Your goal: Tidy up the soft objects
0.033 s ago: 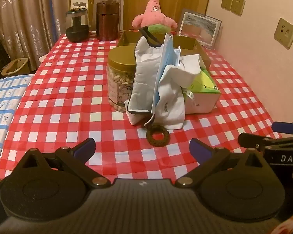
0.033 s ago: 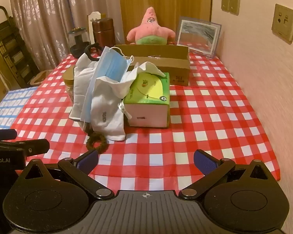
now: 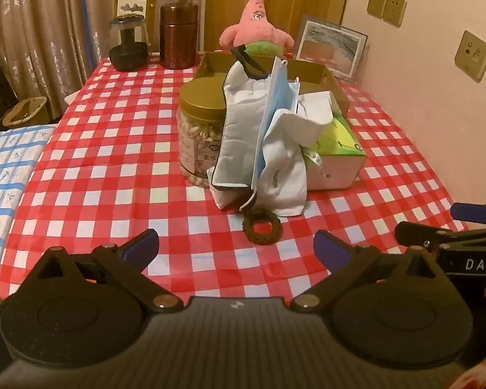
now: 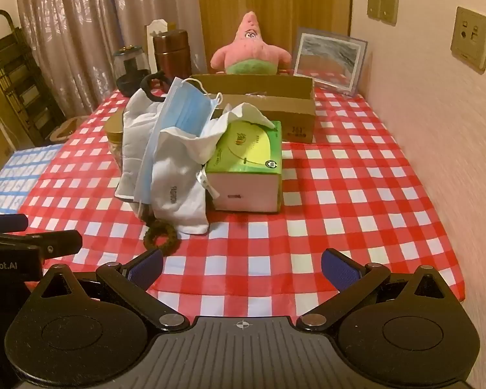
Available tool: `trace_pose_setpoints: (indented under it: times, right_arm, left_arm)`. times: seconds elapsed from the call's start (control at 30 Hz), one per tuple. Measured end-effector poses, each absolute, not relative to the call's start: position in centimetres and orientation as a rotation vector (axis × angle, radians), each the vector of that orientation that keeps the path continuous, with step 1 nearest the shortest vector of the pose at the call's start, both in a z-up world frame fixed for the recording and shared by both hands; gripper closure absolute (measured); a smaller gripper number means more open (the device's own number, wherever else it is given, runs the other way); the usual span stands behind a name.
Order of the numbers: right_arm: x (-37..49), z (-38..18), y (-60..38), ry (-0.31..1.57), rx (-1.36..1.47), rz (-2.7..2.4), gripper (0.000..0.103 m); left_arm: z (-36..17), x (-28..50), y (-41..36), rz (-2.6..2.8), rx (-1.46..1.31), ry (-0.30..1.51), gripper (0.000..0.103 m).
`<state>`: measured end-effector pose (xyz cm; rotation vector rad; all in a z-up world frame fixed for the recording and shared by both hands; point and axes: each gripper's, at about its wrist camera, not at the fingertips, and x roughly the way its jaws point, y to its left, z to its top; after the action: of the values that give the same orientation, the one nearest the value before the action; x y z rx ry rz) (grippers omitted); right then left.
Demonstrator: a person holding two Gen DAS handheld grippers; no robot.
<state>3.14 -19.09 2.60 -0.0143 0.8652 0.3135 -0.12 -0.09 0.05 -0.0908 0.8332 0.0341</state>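
While both the left hand-held gripper [image 3: 236, 249] and right hand-held gripper [image 4: 242, 267] hover spread wide and empty, the pile of soft cloths [image 3: 262, 149] leans between jar [image 3: 199, 136] and tissue box [image 3: 337, 159] on the bench [image 3: 113, 168].

We see a desk [image 3: 107, 162] under a red-and-white checked cloth. A gold-lidded jar [image 3: 199, 136] of pale snacks stands ahead of the claws, a green tissue box [image 4: 248, 165] just beside the pile it flanks. Farther off we find an open cardboard box [image 4: 275, 110], a brown canister [image 3: 179, 35], a dark glass jar [image 3: 128, 47] and a framed picture [image 4: 329, 61] leaning on the wall. Wall sockets [image 3: 385, 8] and curtains [image 3: 32, 32] close the view.
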Motion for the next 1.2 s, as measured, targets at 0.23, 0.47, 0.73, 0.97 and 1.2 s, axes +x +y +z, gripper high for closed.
trace_pose_setpoints:
  times: [0.23, 0.47, 0.73, 0.97, 1.2]
  right_arm:
    - [3.16, 2.65, -18.98, 0.87, -0.016, 0.309, 0.0]
    - [3.02, 2.69, -19.06, 0.87, -0.015, 0.308, 0.0]
    - [3.18, 2.69, -19.08, 0.869, -0.014, 0.306, 0.0]
    - [3.19, 2.7, -19.14, 0.869, -0.013, 0.307, 0.0]
    - [3.18, 2.66, -19.12, 0.869, -0.015, 0.306, 0.0]
  left_arm:
    - [-0.03, -0.2, 0.22, 0.028, -0.103, 0.837, 0.003]
    - [0.27, -0.24, -0.13, 0.027, -0.089, 0.842, 0.004]
    - [0.26, -0.3, -0.21, 0.024, -0.086, 0.841, 0.004]
    - [0.13, -0.36, -0.12, 0.023, -0.091, 0.844, 0.004]
    - [0.16, -0.33, -0.14, 0.023, -0.09, 0.845, 0.004]
